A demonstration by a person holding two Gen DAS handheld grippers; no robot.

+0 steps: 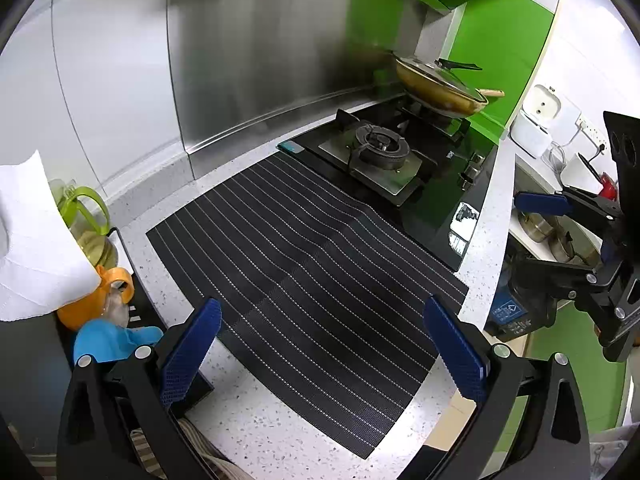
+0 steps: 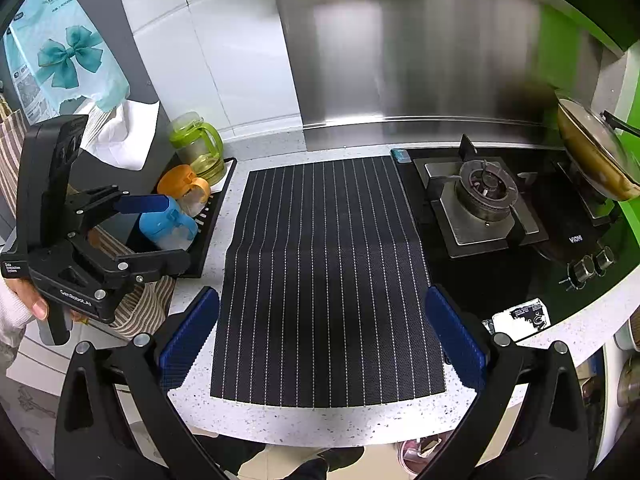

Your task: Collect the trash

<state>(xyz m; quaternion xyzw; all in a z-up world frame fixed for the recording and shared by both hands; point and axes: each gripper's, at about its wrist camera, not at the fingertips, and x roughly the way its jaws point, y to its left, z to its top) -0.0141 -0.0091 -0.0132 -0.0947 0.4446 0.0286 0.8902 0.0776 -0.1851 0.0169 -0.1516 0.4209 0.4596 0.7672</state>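
Observation:
My left gripper hovers open over a black striped mat on the speckled counter, with nothing between its blue pads. My right gripper is open and empty too, above the same mat from the front edge. Each gripper shows in the other's view: the right one off the counter's right side, the left one over the cup tray, held by a hand. A small teal item lies at the stove's back-left corner. A torn white label sits on the stove glass. The mat carries no loose scrap.
A gas stove stands right of the mat, with a lidded pan on the far burner. A black tray on the left holds a green jug, an orange cup and a blue cup. White paper towel hangs nearby.

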